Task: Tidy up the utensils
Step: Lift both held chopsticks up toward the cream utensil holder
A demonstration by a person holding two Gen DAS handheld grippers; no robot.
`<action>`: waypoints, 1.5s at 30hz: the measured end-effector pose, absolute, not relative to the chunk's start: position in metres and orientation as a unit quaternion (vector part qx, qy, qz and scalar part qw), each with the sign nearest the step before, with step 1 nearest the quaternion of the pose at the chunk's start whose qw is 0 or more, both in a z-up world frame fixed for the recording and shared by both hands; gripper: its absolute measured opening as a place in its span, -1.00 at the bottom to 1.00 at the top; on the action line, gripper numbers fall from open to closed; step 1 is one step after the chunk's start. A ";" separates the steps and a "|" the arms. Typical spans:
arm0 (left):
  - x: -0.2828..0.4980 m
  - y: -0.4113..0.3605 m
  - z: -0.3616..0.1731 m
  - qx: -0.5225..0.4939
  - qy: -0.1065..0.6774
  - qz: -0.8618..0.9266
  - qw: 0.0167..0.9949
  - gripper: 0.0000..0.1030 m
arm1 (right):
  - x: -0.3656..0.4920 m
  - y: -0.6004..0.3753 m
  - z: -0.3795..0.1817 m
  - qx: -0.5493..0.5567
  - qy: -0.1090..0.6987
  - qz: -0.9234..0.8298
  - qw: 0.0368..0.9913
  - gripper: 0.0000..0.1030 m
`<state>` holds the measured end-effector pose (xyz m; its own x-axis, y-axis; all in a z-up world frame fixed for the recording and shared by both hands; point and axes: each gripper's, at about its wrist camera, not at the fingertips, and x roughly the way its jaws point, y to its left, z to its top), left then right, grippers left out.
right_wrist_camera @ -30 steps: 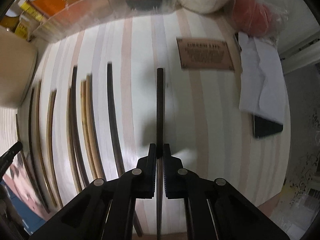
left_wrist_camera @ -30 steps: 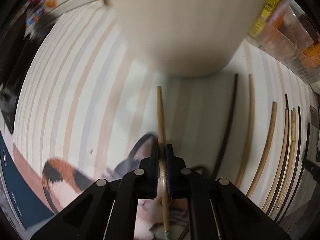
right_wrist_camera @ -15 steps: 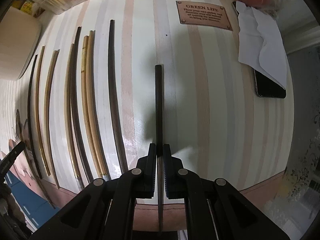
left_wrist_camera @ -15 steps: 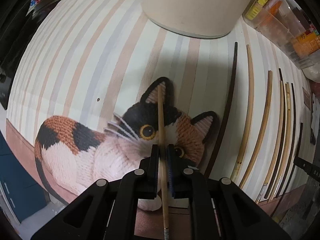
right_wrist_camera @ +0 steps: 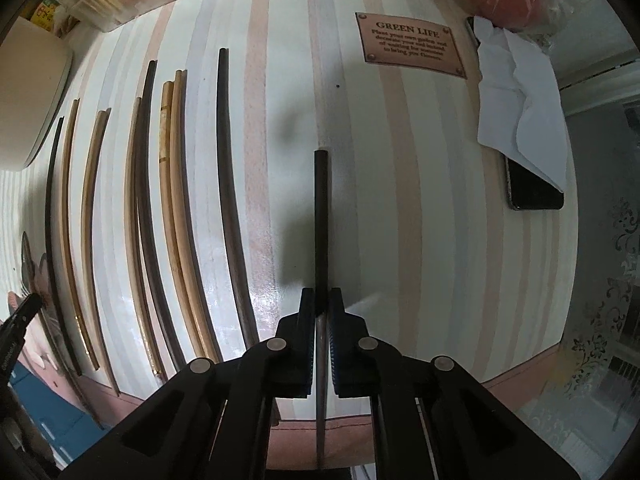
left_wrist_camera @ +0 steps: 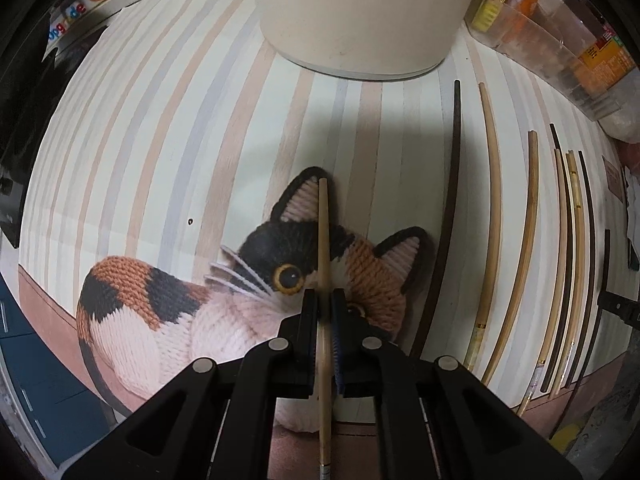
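Both grippers point straight down at the striped tablecloth (right_wrist_camera: 400,200). The left gripper (left_wrist_camera: 325,300) is clamped on a light wooden chopstick (left_wrist_camera: 323,240), which hangs over the knitted cat picture (left_wrist_camera: 160,304) printed on the cloth, its tip over one of the cat's ears. The right gripper (right_wrist_camera: 321,300) is clamped on a dark chopstick (right_wrist_camera: 321,216), over a bare stretch of cloth to the right of the row.

I count about eight more chopsticks laid in a row (right_wrist_camera: 176,200) side by side on the cloth, a mix of dark and pale ones; two pale ones lie touching, so the exact number is hard to fix. Their lower ends run past the table edge in places.

A cream container (left_wrist_camera: 360,20) stands at the far side, its top cut off. A phone (right_wrist_camera: 532,188) lies half hidden under white paper (right_wrist_camera: 516,96), beside a brown plaque (right_wrist_camera: 410,42).
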<state>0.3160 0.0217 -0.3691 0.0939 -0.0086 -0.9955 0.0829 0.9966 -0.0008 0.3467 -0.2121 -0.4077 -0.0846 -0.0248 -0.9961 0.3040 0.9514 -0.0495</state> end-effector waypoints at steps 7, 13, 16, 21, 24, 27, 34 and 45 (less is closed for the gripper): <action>0.306 0.035 -0.329 0.026 0.640 -0.025 0.768 -0.92 | 0.319 -0.206 -0.380 0.120 0.679 -0.115 0.715 -0.88; 0.293 0.042 -0.287 0.020 0.609 -0.029 0.792 -0.92 | 0.313 -0.194 -0.342 0.124 0.637 -0.103 0.754 -0.88; 0.285 0.050 -0.268 0.013 0.597 -0.033 0.802 -0.92 | 0.309 -0.185 -0.323 0.134 0.620 -0.093 0.767 -0.88; 0.282 0.060 -0.237 -0.011 0.570 -0.040 0.820 -0.92 | 0.300 -0.168 -0.289 0.138 0.586 -0.065 0.795 -0.88; 0.286 0.062 -0.217 -0.026 0.550 -0.045 0.834 -0.92 | 0.304 -0.154 -0.263 0.140 0.560 -0.045 0.815 -0.88; 0.289 0.067 -0.191 -0.045 0.525 -0.049 0.848 -0.92 | 0.313 -0.139 -0.234 0.146 0.529 -0.025 0.835 -0.88; 0.314 0.078 -0.119 -0.075 0.455 -0.065 0.885 -0.93 | 0.346 -0.112 -0.166 0.154 0.458 0.015 0.876 -0.88; 0.412 0.085 -0.050 -0.091 0.369 -0.046 0.924 -0.92 | 0.447 -0.072 -0.088 0.156 0.370 0.052 0.914 -0.88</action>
<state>0.4117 0.0855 -0.0497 0.7238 -0.1526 -0.6729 0.0186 0.9792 -0.2021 0.4475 -0.0724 -0.0880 0.7208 0.2104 -0.6605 0.0204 0.9460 0.3236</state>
